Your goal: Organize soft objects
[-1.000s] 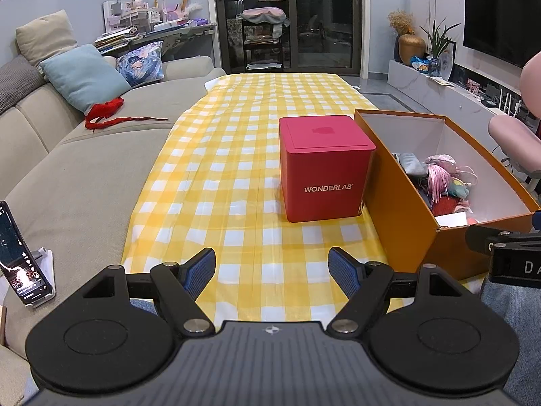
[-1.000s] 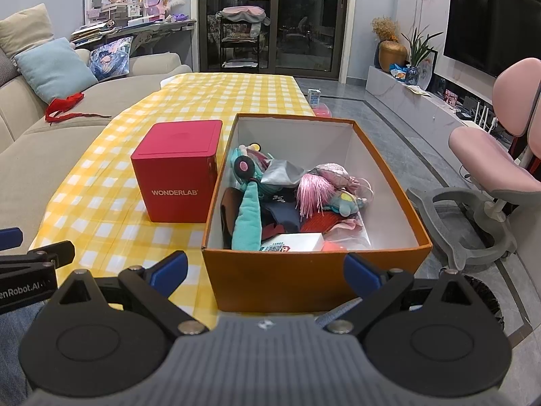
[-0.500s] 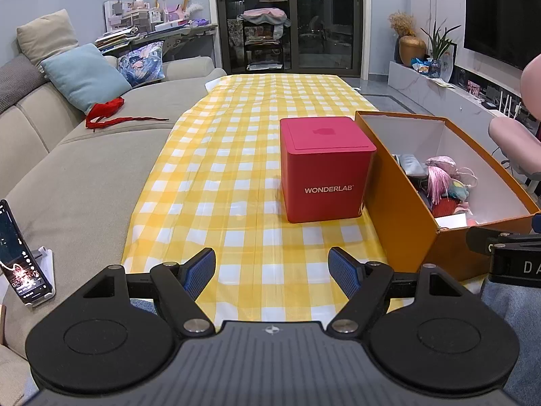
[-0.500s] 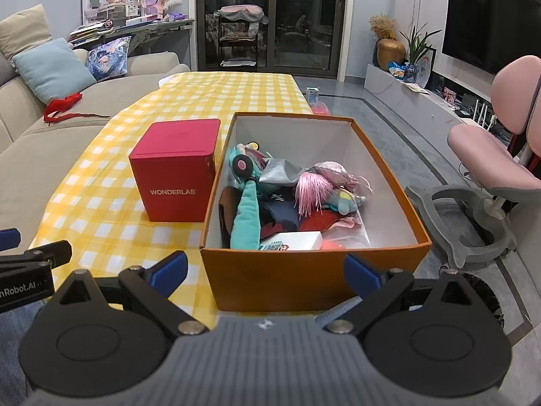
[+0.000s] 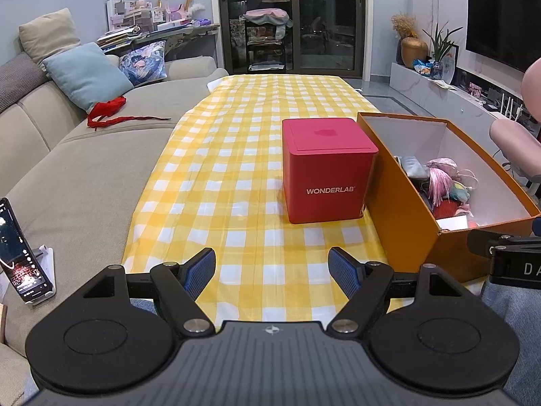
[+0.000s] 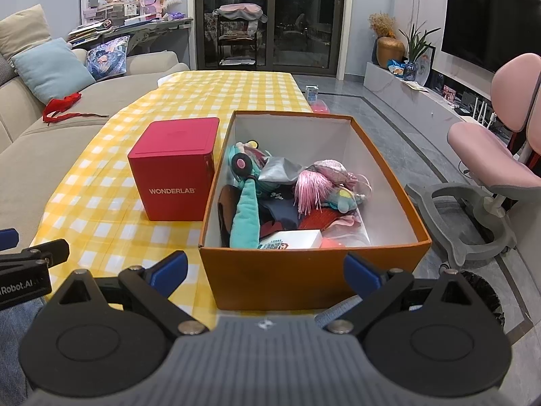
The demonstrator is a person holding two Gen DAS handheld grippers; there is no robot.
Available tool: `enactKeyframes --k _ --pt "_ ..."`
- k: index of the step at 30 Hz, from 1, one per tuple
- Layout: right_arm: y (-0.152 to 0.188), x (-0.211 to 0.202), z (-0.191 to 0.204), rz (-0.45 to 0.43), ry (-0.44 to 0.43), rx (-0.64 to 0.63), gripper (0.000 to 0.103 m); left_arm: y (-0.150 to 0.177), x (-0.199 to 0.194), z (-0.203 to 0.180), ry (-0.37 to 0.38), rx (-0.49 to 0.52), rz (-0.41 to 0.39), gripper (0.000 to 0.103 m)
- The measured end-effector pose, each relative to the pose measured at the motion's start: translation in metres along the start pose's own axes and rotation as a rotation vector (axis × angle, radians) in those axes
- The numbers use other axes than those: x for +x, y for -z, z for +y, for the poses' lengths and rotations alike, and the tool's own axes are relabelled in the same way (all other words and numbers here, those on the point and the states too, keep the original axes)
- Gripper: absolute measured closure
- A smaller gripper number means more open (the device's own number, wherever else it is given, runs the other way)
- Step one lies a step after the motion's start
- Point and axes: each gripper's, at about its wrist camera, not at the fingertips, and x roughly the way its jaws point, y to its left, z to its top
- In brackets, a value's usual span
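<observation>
Soft toys (image 6: 297, 196) fill orange box (image 6: 314, 277) — grippers empty.

Left hand-held gripper (image 5: 272, 265) low over near end of desk (image 5: 236, 155), blue pads wide apart, nothing between them. Desk covered in yellow-white check cloth. Red cube box (image 5: 326, 169) marked WONDERLAB upright on cloth. Orange box (image 5: 402, 199) just right of it, lid off, soft toys (image 5: 443, 186) heaped inside. Part of right hand-held gripper (image 5: 503, 253) at right edge. Grey sofa (image 5: 67, 169) left of desk; red cloth (image 5: 108, 110) on seat; phone (image 5: 17, 253) on stand.
</observation>
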Motion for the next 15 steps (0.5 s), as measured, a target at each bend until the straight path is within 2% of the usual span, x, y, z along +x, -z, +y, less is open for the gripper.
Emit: enactKeyframes --k 15 --pt "0.0016 0.0014 0.0017 0.007 0.002 0.007 0.006 -0.0002 -0.0003 0.0006 -0.001 -0.002 0.001 0.014"
